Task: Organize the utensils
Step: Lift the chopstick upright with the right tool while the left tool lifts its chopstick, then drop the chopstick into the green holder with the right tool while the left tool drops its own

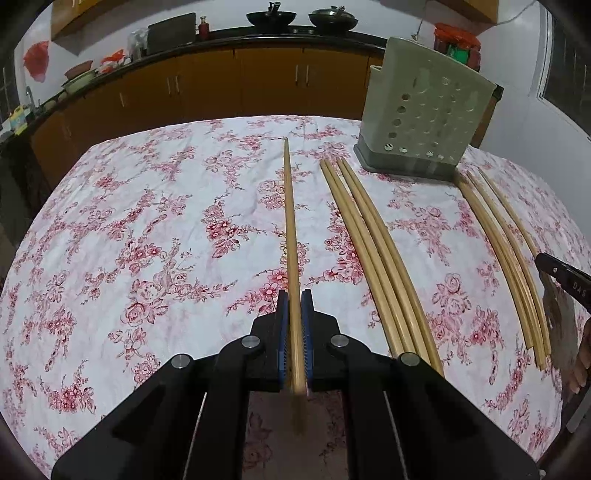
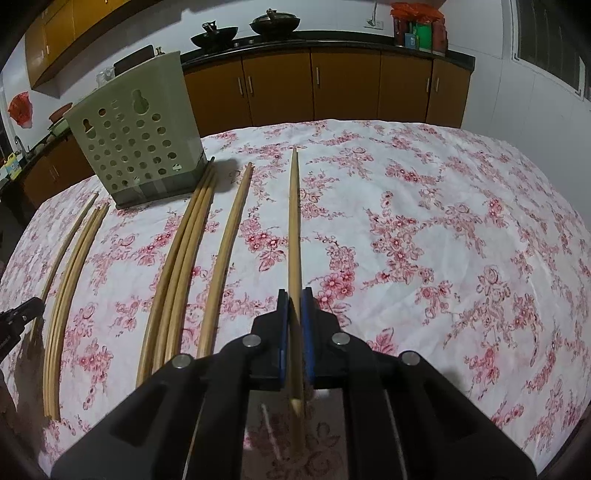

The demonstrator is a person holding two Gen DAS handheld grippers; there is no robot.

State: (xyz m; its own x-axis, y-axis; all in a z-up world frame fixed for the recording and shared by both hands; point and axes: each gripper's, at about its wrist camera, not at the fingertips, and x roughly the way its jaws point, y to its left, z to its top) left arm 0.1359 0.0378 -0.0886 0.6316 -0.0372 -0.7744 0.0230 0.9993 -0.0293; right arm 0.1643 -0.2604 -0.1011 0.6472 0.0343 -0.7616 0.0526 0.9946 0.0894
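Left tool (image 1: 295, 306) clamped on a single wooden chopstick (image 1: 290, 229), blue pads (image 1: 282, 314) pressed against both its sides, stick pointing straight ahead over the floral tablecloth (image 1: 147, 221) covering the counter; cannot tell whether its far tip touches the cloth. Right tool (image 2: 294, 304) likewise closed on its own chopstick (image 2: 294, 221), blue pads (image 2: 306, 314) tight on it, thick end sticking out behind the grip. Between them on the cloth, loose chopsticks: a bundle of four (image 1: 373, 251) just right of the left-held stick, seen from the right wrist as three together (image 2: 184, 251) plus one lying a little apart (image 2: 225, 251). Another bundle (image 1: 506, 251) lies further toward the right tool's side, near the edge in the left view; the right tool's black body (image 1: 565, 280) shows at that frame's edge. Grey-green perforated chopstick holder (image 1: 424, 118) stands upright at the far ends of the bundles, on a darker base tray (image 2: 162, 188); nearest bundle tips almost touching the base. Behind: brown kitchen cabinets (image 2: 332, 85), dark woks (image 1: 271, 16) on the back worktop, red bags (image 1: 37, 59) at the left wall.
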